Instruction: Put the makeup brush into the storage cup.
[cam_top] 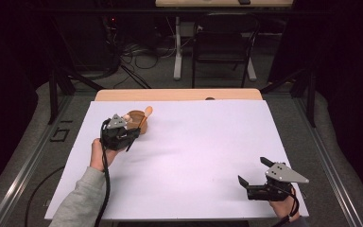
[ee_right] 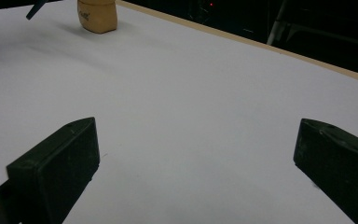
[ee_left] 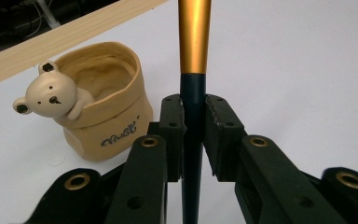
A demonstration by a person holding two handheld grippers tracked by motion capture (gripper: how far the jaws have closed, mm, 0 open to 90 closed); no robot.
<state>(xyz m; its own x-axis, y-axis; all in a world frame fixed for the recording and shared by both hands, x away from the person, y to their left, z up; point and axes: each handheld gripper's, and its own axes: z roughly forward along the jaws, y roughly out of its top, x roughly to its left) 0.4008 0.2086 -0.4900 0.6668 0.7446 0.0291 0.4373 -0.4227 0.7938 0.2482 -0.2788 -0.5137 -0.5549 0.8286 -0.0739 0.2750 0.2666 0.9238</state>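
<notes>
The left gripper [ee_left: 194,140] holds a pen [ee_left: 194,51] tightly between its jaws; the pen has a dark blue lower part and a golden upper part. In the high view this gripper [cam_top: 133,131] is in the upper left of the white table [cam_top: 208,156], just beside the bear-shaped cup [cam_top: 135,119]. In the left gripper view the cup [ee_left: 100,107] stands at the left of the frame and its inside looks empty. I judge that the pen is already picked up, but it is not yet placed in the cup. The right gripper [cam_top: 251,172] rests in the lower right with its jaws wide apart and nothing between them.
</notes>
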